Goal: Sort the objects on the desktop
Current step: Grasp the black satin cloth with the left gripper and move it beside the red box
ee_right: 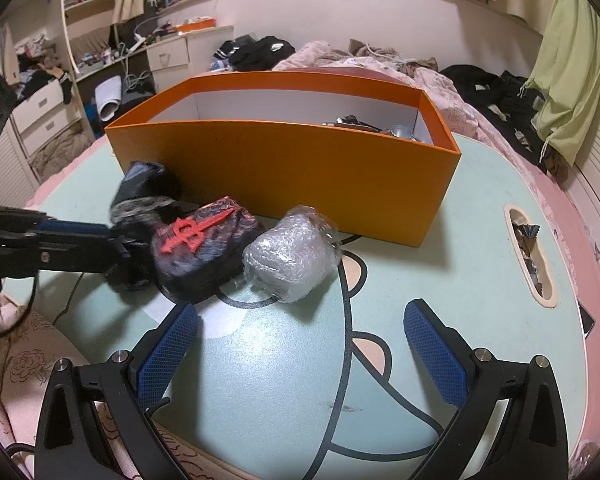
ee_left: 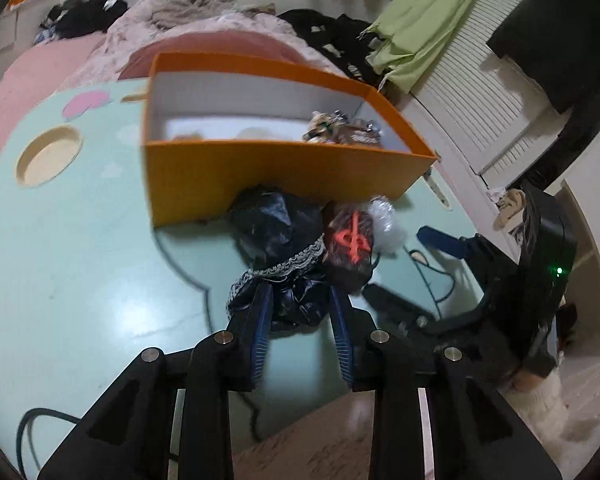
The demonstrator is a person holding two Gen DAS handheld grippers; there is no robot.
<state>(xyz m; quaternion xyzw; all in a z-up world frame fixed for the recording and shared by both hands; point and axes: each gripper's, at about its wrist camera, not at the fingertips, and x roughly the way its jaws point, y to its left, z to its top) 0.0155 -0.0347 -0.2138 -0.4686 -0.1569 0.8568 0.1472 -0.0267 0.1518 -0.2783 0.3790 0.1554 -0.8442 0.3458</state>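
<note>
My left gripper (ee_left: 300, 300) is shut on a black lace-trimmed pouch (ee_left: 278, 240), held just in front of the orange box (ee_left: 260, 172). The same pouch (ee_right: 146, 194) and the left gripper (ee_right: 116, 240) show at the left of the right wrist view. A dark bundle with a red symbol (ee_left: 350, 246) (ee_right: 204, 246) lies beside the pouch. A bubble-wrapped lump (ee_left: 386, 222) (ee_right: 290, 258) lies to its right. My right gripper (ee_right: 300, 332) is open and empty above the table, short of the lump; it also shows in the left wrist view (ee_left: 440, 240).
The orange box (ee_right: 284, 172) holds several small items at its right end (ee_right: 380, 126). The pale green table (ee_right: 440, 280) has a round recess (ee_left: 48, 158) and an oval slot with scraps (ee_right: 530, 256). A bed with clothes lies behind. A thin black cable runs over the table's near edge (ee_left: 32, 432).
</note>
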